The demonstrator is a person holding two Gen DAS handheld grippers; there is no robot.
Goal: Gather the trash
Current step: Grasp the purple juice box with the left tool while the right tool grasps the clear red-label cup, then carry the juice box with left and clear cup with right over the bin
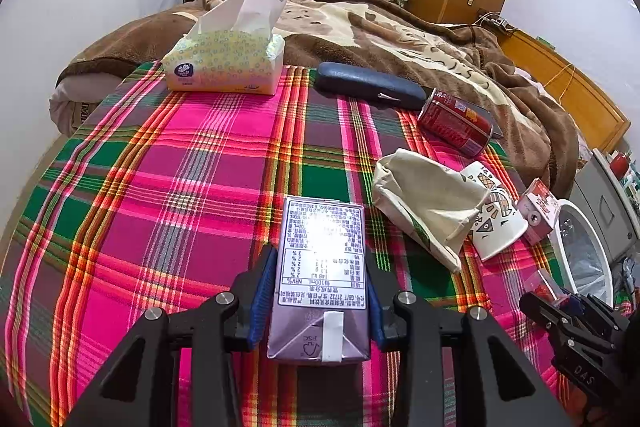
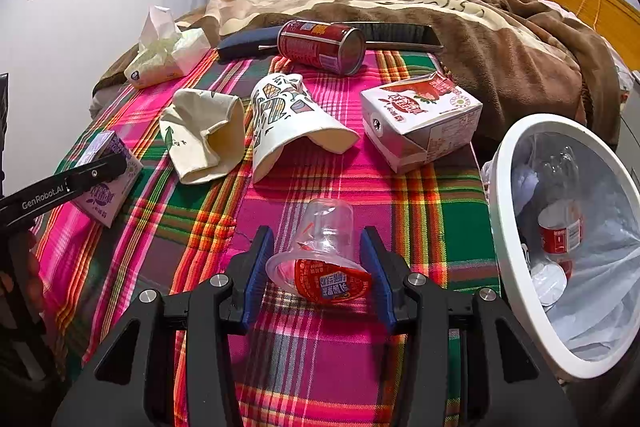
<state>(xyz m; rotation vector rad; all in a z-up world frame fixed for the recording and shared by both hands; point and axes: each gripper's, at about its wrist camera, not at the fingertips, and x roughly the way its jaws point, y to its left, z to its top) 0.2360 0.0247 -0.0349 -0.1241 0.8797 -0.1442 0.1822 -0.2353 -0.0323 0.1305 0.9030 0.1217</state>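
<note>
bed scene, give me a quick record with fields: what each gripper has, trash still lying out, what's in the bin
left gripper: shut on purple carton, on the plaid cloth
right gripper: shut on clear plastic cup, red foil lid partly peeled
bin: white rim, plastic liner, right of the cloth; holds a clear bottle with red label
trash still out: red can on its side, patterned paper cup, crushed beige cup, white and red carton
other items: tissue pack, dark blue case
</note>
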